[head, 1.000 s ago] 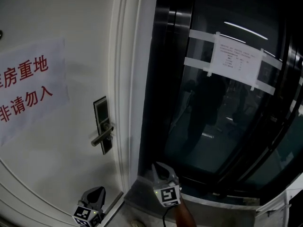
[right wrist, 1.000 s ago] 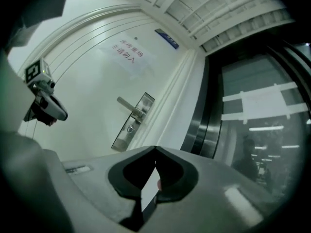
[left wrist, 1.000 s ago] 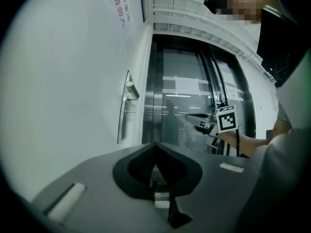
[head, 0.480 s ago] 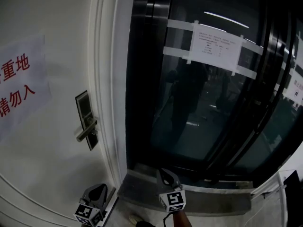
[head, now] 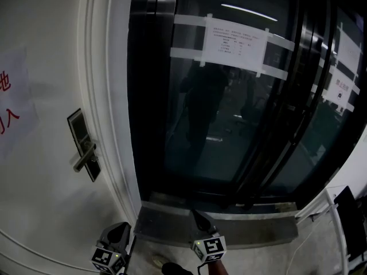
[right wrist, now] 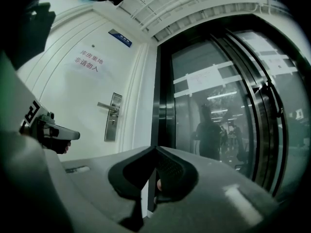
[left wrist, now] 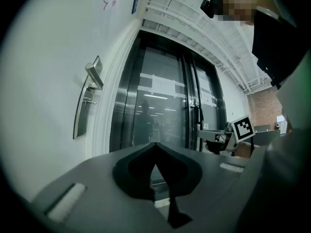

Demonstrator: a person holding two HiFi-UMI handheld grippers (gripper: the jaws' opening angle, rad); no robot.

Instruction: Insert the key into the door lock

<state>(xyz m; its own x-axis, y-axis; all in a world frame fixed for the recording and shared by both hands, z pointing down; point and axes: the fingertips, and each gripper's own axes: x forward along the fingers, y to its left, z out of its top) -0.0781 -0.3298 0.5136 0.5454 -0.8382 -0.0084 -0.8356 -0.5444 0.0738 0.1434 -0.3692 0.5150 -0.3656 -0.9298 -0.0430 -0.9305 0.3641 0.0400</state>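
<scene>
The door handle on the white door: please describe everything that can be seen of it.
The door handle is a straight, silvery, metal-looking lever on a tall narrow plate, dark in the head view, grey in the right gripper view. The plate lies flat on the white door, near the moulded frame. The lever points away from that frame, about level. A small part under it is too small to name. Nothing touches it.
</scene>
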